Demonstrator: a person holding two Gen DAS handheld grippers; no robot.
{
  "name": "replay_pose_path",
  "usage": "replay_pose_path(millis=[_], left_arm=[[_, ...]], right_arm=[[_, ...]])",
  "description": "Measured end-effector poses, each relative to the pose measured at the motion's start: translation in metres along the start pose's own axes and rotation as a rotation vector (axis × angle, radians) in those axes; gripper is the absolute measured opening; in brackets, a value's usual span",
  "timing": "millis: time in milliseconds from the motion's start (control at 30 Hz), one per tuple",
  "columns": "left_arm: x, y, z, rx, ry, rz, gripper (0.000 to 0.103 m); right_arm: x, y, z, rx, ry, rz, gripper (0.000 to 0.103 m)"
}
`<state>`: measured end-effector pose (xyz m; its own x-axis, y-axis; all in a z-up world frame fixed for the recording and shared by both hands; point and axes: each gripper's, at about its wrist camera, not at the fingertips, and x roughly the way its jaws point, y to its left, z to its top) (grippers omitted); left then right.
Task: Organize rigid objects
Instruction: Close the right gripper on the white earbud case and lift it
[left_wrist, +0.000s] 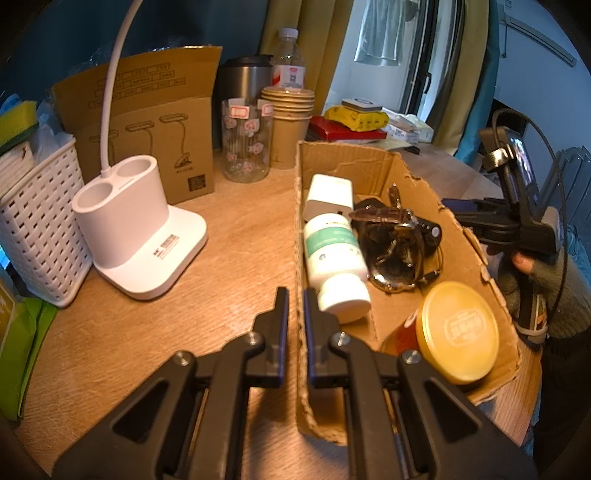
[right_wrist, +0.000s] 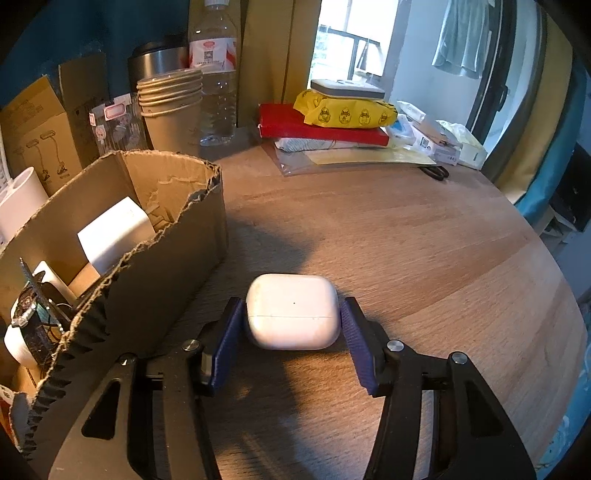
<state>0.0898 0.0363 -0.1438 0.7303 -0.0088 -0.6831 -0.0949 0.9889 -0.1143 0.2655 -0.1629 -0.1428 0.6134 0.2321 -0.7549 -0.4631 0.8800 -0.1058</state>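
While left gripper (left_wrist: 295, 306) pinches box wall (left_wrist: 300, 258), right gripper (right_wrist: 291, 314) clamps earbud case (right_wrist: 292, 310).

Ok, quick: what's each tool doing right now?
Left tool: closed on the cardboard box's near wall.
Right tool: pads against the white earbud case on the table, gripping it.

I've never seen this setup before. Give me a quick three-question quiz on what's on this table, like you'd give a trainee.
1. True or false: the earbud case lies inside the cardboard box.
2. The left hand-held gripper is shut on: A the box's wall, B the lamp base, C the pill bottle?
3. What colour is the round lid in the box?
Key: 1 false, it sits on the table; 2 A; 3 yellow.
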Motion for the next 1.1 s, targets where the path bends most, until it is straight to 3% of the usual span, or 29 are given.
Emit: replay_pose_path(millis=[1100], left_arm=[[-0.001, 0.001, 0.000, -0.001, -0.004, 0.001, 0.008]], right_arm=[[-0.087, 0.029, -0.034, 0.015, -0.111, 0.014, 0.057]])
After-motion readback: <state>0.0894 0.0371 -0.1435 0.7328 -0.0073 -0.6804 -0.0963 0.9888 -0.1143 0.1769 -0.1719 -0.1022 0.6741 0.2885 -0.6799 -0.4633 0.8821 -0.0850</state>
